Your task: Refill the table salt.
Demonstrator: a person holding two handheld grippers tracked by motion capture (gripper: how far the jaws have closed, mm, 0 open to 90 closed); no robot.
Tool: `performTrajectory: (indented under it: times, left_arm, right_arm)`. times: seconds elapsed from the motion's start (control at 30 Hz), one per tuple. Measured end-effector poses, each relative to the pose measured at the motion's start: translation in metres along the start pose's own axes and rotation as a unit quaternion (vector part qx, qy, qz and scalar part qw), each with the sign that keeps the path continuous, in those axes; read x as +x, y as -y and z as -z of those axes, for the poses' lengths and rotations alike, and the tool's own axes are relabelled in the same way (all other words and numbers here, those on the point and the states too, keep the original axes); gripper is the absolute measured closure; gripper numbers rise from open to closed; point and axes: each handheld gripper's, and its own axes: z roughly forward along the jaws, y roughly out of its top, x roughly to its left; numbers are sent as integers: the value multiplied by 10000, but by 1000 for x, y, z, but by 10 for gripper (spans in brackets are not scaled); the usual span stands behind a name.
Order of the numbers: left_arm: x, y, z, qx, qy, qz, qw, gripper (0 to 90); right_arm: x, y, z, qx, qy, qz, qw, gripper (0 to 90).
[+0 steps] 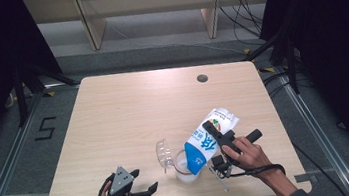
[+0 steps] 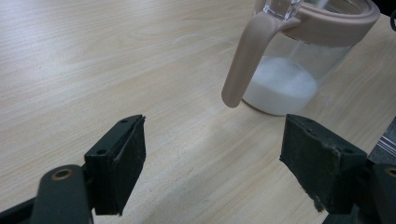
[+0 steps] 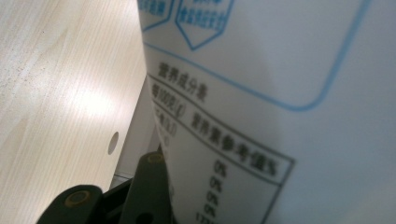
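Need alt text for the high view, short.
At the near edge of a light wooden table, the right gripper holds a blue-and-white carton tipped spout-down over a clear jug with some white liquid in it. The left gripper rests open near the front left, holding nothing.

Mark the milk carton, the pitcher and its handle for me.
milk carton [image 1: 207,142]: high view, blue-and-white side panel.
pitcher [image 2: 299,70]: left gripper view, clear wall above the milk.
handle [image 2: 245,60]: left gripper view, middle of the beige grip.
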Motion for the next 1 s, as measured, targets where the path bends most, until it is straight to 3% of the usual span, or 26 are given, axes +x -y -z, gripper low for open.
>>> performTrajectory:
  times: [1.0]
  left_arm:
    - [0,0,0,-27,17,11,10000,218]
  right_arm:
    - [-2,0,2,-5,86,98,9999,680]
